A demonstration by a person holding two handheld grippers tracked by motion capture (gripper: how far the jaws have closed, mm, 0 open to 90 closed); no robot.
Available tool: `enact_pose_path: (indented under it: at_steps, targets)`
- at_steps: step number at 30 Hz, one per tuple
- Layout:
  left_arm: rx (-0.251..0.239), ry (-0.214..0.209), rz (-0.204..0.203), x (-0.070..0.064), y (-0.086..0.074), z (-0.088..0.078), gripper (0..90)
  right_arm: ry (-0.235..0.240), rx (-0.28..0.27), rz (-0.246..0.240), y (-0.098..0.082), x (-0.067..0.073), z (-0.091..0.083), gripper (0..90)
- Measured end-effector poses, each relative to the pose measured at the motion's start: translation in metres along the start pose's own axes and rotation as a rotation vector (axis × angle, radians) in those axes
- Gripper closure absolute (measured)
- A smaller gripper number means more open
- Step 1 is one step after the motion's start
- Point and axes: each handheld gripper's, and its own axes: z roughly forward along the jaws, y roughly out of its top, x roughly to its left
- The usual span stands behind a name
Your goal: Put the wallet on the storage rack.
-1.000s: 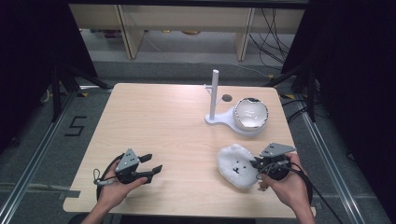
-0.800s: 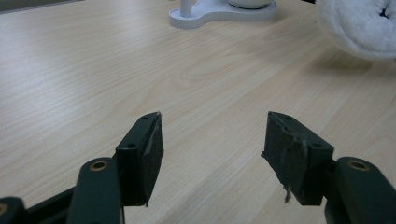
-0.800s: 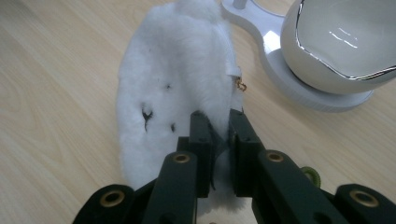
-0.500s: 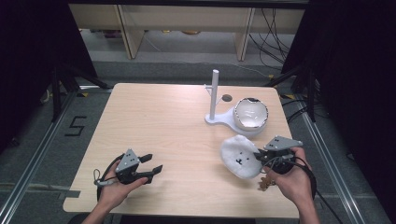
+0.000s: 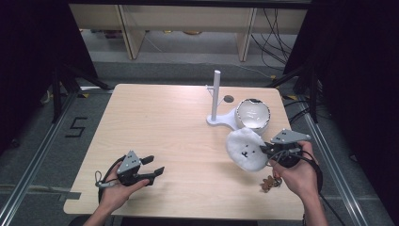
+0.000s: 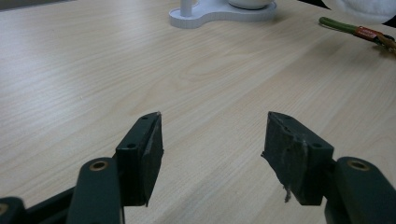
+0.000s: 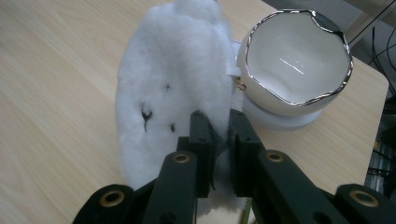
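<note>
Lifted plush point(image 5: 245, 149) hides right hand-held gripper point(image 5: 266, 149) tips.

The white fluffy toy point(image 5: 246, 149), pinched in the right tongs point(image 5: 263, 149), has been lifted off the table point(image 5: 164, 127) and carried toward the white bowl point(image 5: 253, 113), so that it now hangs just beside the bowl's rim. A small brown charm point(image 5: 269, 183) has been uncovered beneath the right hand point(image 5: 296, 172).
</note>
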Motion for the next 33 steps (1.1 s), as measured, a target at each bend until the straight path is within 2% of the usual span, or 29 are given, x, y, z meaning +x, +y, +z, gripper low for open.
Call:
enact_pose_path:
  at_steps: [7,8,10,12,13,14,19,20,23,25,27,29,33]
  targets:
    - [-0.001,0.000,0.000,0.000,0.000,0.000,36.9,-0.016,-0.019,0.009,0.003,-0.006,0.000,82.6]
    - [-0.005,-0.006,-0.002,0.000,0.000,0.000,36.8,-0.016,-0.020,-0.003,0.004,-0.008,0.001,82.6]
    - [-0.001,0.000,-0.002,0.000,0.000,0.000,36.8,-0.024,-0.020,0.014,0.004,-0.008,0.001,82.6]
    - [0.000,0.001,-0.002,0.000,-0.001,0.000,36.9,-0.032,-0.028,0.002,0.006,-0.011,0.001,82.6]
    - [0.001,0.001,-0.002,0.001,-0.001,0.000,36.9,-0.030,-0.022,0.021,0.006,-0.010,0.001,82.6]
    - [-0.004,-0.007,-0.003,0.001,-0.001,0.000,36.9,-0.033,-0.032,0.001,0.007,-0.012,0.002,82.6]
    - [-0.006,-0.005,-0.003,0.001,-0.001,0.000,36.9,-0.041,-0.034,0.025,0.011,-0.014,0.001,82.6]
    - [-0.006,-0.005,-0.004,0.001,-0.001,0.000,36.8,-0.045,-0.043,0.005,0.012,-0.017,0.002,82.6]
    - [-0.005,-0.005,-0.005,0.001,-0.001,0.000,36.8,-0.047,-0.037,0.021,0.015,-0.019,0.001,82.6]
    - [-0.006,-0.005,-0.003,0.001,-0.001,0.000,36.9,-0.055,-0.043,-0.003,0.017,-0.023,0.002,82.6]
    - [-0.007,-0.004,-0.004,0.001,-0.001,0.000,36.8,-0.061,-0.051,-0.002,0.018,-0.025,0.003,82.6]
    - [-0.007,-0.003,-0.004,0.001,-0.001,-0.001,36.9,-0.063,-0.050,0.021,0.019,-0.025,0.003,82.6]
    - [-0.007,-0.003,-0.004,0.002,-0.001,-0.001,36.9,-0.061,-0.047,0.007,0.021,-0.030,0.004,82.6]
